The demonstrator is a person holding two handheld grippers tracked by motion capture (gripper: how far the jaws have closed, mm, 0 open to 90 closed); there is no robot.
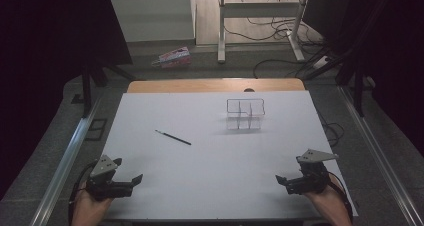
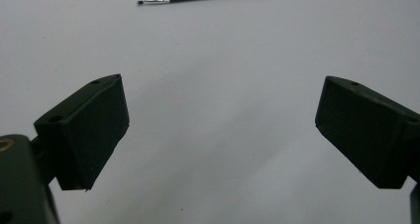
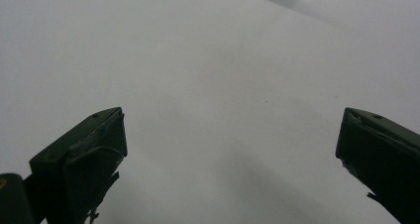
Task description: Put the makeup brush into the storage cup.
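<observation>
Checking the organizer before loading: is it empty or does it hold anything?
Empty: the clear organizer shows bare compartments; the brush lies apart on the table.

Black thin brush [image 1: 173,137] with silvery ferrule, clear plastic divided box [image 1: 245,114], white table sheet [image 1: 200,186], black tools

Left gripper [image 1: 131,181]: black body, matt finish, two black jaws. A grey three-cornered plate sits on top of the body, with small dark holes near its corners. A black cable trails from the rear of the unit beside the wrist. In the left gripper view each jaw is a blocky wedge with a flat inner pad; two small round screw holes show on the upper face of the near jaw, one on the other.

Right gripper [image 1: 281,180]: same black build, same grey plate on top, black cable looping behind it past the wrist. In the right gripper view its pad edges look worn and slightly frayed. Forearms bare; no sleeves visible.
</observation>
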